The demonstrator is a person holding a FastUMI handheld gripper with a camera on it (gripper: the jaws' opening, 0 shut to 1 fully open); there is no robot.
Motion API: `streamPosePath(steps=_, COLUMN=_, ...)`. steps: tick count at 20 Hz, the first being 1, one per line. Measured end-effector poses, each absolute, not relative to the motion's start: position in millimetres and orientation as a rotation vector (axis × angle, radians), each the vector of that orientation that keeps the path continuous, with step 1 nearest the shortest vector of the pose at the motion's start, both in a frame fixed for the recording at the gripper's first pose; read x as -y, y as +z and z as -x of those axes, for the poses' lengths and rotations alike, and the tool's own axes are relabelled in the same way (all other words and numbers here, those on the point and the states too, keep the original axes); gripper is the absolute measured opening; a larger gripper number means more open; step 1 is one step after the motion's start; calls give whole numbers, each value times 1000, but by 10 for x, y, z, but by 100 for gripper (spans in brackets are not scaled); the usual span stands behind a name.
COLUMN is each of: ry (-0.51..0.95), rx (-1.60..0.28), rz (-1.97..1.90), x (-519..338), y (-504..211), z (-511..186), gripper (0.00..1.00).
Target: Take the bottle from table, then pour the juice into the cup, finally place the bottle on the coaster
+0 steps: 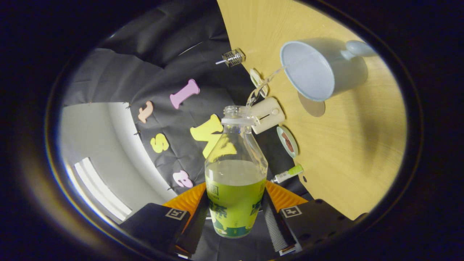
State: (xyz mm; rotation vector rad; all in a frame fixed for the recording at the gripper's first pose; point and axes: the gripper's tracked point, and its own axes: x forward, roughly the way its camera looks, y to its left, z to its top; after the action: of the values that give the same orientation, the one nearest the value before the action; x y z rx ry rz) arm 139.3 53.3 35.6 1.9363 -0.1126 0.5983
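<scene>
Bottle (235, 174): base cut off between the 2 fingers (197, 224); both flanks of the label covered where the fingers press on them; label print too distorted to make out. Gripper (235, 221): rear body lost at the bottom of the view. Cup (320, 69): handle end cut off by the rim of the view; base hidden behind its own wall. Round disc (313, 107) under the cup: partly covered by it, nature unclear. Table (348, 145): far side cut off. Small wire item (232, 58), cream box (266, 115), dish (288, 141) and tube (288, 174) along the table edge: too small to identify.
</scene>
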Motion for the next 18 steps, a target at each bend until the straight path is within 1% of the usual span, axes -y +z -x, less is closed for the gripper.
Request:
streamPosePath(steps=9, ry=603, rx=105, rz=-1974, x=-469, y=526, z=-1304, gripper=79)
streamPosePath(steps=13, ry=648, rx=112, rz=-2048, x=-402, y=716, z=-1258, gripper=79)
streamPosePath(steps=18, ry=652, rx=117, rz=-2069, x=-326, y=813, z=-1204, gripper=79)
